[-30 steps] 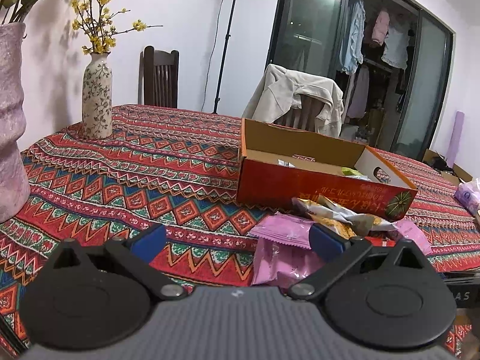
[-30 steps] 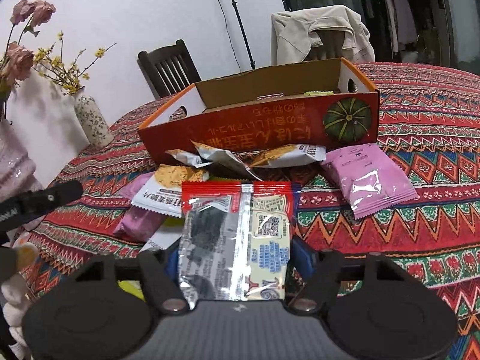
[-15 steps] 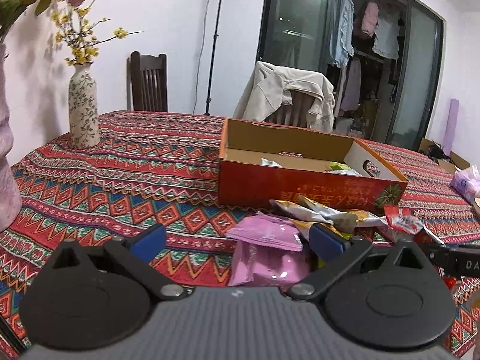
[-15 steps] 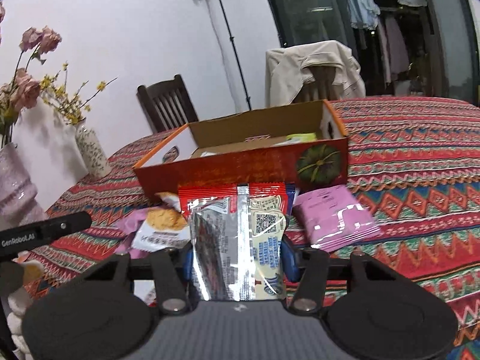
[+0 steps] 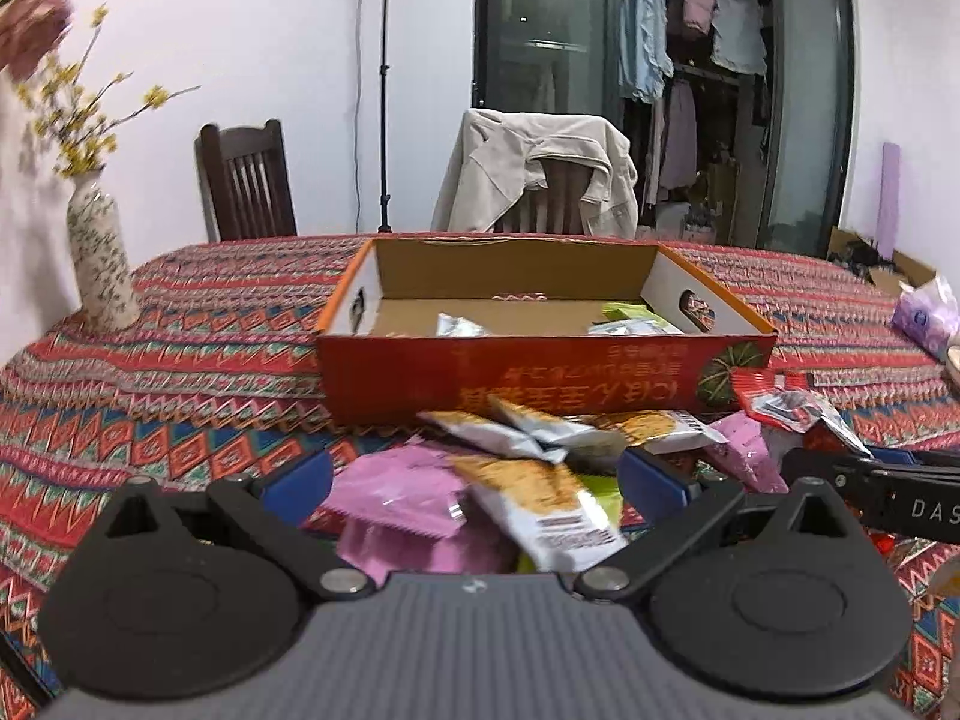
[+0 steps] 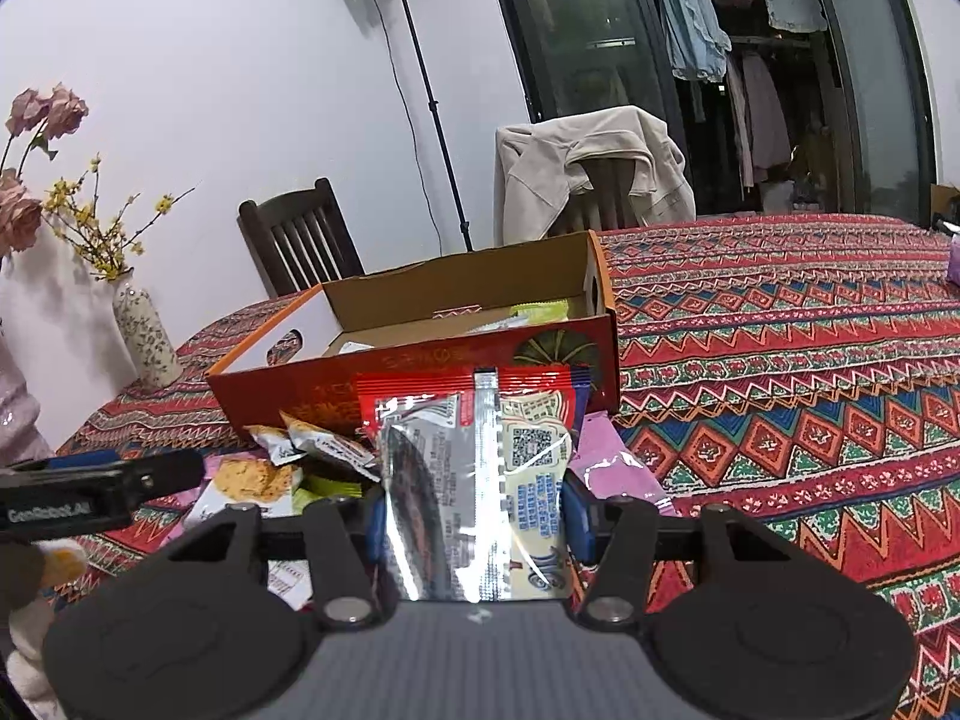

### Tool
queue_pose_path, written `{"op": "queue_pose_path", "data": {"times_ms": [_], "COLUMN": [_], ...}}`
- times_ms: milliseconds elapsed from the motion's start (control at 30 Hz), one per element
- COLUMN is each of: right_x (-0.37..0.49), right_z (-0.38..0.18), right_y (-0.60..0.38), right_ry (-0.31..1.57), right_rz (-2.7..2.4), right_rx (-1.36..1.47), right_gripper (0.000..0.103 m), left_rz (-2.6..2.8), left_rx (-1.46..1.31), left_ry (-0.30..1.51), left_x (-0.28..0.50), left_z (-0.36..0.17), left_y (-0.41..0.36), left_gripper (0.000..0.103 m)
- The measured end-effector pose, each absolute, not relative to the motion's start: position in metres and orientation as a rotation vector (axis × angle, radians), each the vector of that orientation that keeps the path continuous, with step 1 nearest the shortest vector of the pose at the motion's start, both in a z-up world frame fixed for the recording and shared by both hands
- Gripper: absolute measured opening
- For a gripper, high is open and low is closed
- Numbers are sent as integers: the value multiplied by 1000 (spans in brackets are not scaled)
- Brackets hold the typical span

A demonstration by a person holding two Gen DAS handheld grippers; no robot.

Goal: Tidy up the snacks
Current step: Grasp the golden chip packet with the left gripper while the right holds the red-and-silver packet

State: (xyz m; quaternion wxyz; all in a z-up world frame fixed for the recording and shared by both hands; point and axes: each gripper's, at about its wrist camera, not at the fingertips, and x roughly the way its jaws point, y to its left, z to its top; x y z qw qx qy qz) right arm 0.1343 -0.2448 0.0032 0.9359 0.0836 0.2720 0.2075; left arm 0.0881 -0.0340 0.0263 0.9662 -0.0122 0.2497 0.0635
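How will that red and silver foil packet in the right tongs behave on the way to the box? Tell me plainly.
The foil packet is probably light and floppy: it stands creased between the right tongs, with its free top edge unsupported. Its glossy film looks slippery, so it might slide in the grip. Dropped into the cardboard box, it should land flat rather than roll.

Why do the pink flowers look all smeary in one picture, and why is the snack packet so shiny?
Left wrist view: the pink flowers at the top left corner are smeared, likely by camera motion and fisheye stretch at the edge. Right wrist view: the red and silver foil snack packet mirrors the room light, so white glare streaks run down its seam, while its pink roses look sharp.
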Motion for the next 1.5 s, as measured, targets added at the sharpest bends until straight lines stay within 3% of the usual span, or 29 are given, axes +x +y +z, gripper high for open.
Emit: {"op": "queue_pose_path", "data": {"times_ms": [500,667,833,900,1100,1500], "right_x": [158,159,159,158,156,150], "right_z": [-7,-11,-15,-16,-17,-12], "right_y": [-243,-242,-242,-244,-241,-239], "right_ry": [545,545,551,544,538,520], "right_rz": [468,503,513,518,521,500], "right_rx": [173,173,184,190,179,158], "right_gripper": [52,52,52,53,53,53], "left_rz": [314,336,337,327,282,210], "left_rx": [128,148,151,160,116,47], "left_ry": [621,623,619,615,604,526], "left_x": [143,146,141,137,124,102], "left_z": [-6,-12,-8,-8,-2,14], "left_y": [-81,-80,-75,-72,-60,-41], "left_gripper": [102,91,62,54,49,49]}}
